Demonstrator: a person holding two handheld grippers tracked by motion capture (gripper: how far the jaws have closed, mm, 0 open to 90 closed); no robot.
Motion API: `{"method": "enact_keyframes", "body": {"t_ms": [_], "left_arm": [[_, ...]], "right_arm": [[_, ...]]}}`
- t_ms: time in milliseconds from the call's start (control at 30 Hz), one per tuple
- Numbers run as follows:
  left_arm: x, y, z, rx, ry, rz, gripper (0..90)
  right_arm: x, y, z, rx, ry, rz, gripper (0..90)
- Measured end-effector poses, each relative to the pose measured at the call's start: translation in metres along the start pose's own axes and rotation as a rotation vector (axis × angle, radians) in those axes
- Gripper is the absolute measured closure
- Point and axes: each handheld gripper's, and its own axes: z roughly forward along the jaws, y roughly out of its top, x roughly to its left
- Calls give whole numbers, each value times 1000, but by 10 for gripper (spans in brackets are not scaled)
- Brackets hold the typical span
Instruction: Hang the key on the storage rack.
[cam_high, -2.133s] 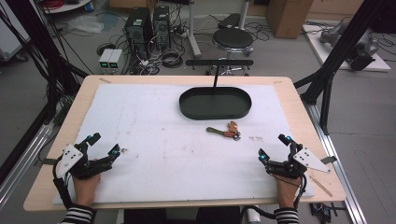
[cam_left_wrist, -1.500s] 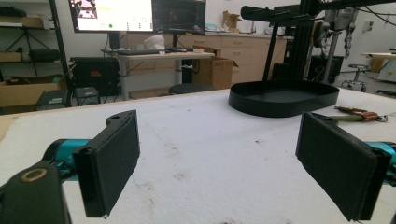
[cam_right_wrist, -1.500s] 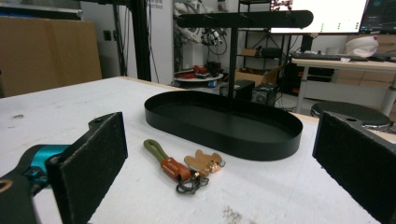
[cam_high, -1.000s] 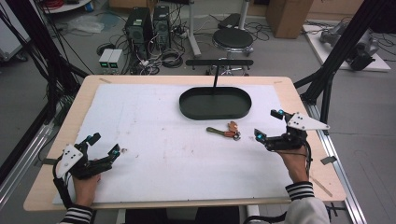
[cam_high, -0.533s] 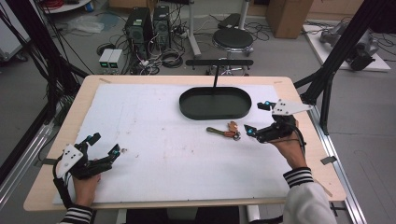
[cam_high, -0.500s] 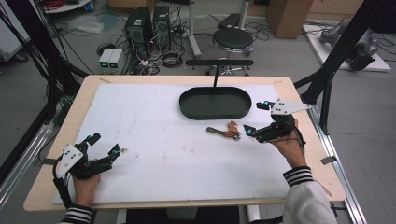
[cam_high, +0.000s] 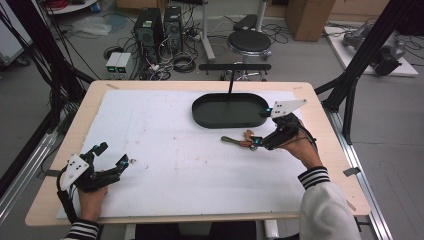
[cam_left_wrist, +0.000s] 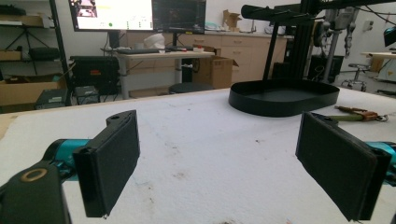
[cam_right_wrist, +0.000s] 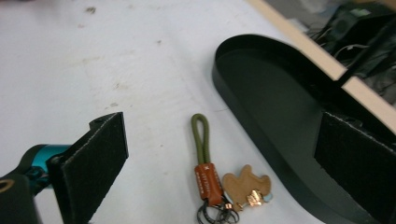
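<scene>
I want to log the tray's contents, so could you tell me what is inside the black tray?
The black tray shows bare floor; the right gripper's jaw covers its near end.

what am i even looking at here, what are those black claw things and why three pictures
A person sits at a table covered in white and holds a hand tool in each hand. Each tool is a gripper with two black jaws that can pinch things.

The high view looks down from above. There the left gripper rests near the table's front left, and the right gripper reaches toward a keychain.

The other two pictures come from small cameras riding on the grippers, looking out between their own jaws. The right gripper view shows the keychain, with an olive loop, a brown tag and a tan charm, lying on the white surface between the open jaws, beside a black oval tray. The left gripper view looks across the table with open jaws. Neither gripper holds anything.
</scene>
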Motion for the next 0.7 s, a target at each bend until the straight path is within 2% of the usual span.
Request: {"method": "enact_keyframes", "body": {"t_ms": [67,167,467,700], "left_arm": [[0,0,0,1,0,0,141],[0,0,0,1,0,2,141],[0,0,0,1,-1,0,141],[0,0,0,1,0,0,141]], "right_arm": [[0,2,3,14,13,-4,24],[-2,6,18,76,59,-30,24],[-6,14,43,168,118,-54,28],[-7,11,55,227,128,-61,29]]}}
